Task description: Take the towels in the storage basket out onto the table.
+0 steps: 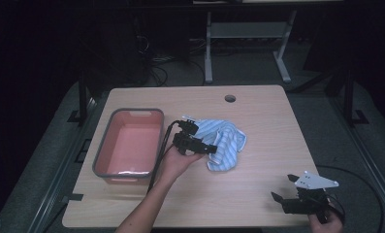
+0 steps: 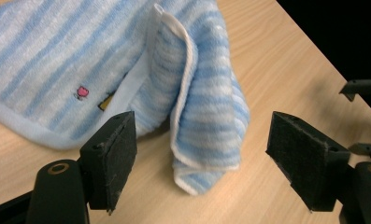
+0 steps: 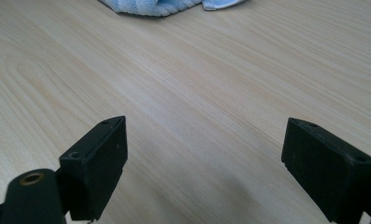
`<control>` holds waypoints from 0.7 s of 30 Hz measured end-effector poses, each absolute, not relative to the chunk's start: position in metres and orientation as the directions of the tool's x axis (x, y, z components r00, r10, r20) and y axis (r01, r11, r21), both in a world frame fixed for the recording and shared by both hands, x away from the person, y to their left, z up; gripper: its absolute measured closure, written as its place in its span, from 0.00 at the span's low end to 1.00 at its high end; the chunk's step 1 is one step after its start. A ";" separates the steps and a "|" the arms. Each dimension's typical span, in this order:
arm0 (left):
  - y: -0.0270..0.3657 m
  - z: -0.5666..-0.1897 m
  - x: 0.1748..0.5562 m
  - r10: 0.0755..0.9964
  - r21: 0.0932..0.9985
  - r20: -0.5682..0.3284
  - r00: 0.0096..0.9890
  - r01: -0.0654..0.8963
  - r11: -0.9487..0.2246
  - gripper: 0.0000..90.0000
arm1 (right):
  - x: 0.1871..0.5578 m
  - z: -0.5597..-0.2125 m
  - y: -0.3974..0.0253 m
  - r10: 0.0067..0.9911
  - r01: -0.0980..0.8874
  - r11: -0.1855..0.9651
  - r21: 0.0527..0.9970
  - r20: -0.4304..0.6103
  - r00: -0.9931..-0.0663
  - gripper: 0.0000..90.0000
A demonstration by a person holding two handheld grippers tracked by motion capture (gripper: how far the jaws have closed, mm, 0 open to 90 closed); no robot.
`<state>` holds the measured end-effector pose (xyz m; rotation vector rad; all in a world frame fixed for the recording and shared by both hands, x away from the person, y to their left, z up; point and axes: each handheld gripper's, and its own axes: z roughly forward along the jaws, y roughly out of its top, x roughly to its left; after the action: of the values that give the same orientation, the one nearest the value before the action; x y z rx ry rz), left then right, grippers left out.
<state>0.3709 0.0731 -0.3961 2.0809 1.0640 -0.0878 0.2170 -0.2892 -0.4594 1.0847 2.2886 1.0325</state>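
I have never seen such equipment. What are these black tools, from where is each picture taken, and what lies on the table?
A person sits at a wooden table and holds a hand tool in each hand. Each tool is a gripper with two black jaws that open and close.

The high view looks down from above the person's side. The other two pictures come from small cameras riding on the grippers, looking along their jaws.

On the table lie a blue and white striped towel, crumpled, and left of it a pink tub with a grey rim, which looks empty.

The left gripper is open, its jaws on either side of a hanging fold of the towel, not yet closed on it. The right gripper is open over bare wood, holding nothing.
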 end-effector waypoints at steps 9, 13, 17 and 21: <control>0.082 -0.399 0.355 0.635 0.621 -0.393 0.665 0.702 -0.350 0.27 | 0.216 -0.460 -0.292 0.793 0.497 0.412 0.764 -0.033 -0.608 0.15; 0.084 -0.399 0.347 0.627 0.625 -0.384 0.678 0.691 -0.364 0.27 | 0.216 -0.460 -0.293 0.793 0.497 0.411 0.764 -0.030 -0.609 0.15; 0.087 -0.398 0.340 0.618 0.627 -0.386 0.685 0.686 -0.368 0.27 | 0.216 -0.460 -0.294 0.793 0.501 0.412 0.761 -0.029 -0.608 0.15; 0.090 -0.397 0.334 0.612 0.625 -0.379 0.694 0.680 -0.383 0.27 | 0.215 -0.460 -0.294 0.796 0.501 0.410 0.762 -0.029 -0.605 0.15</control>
<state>0.3339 0.0897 -0.3969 2.1047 0.9855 -0.1086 0.2154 -0.2941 -0.4602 1.1120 2.2820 1.0363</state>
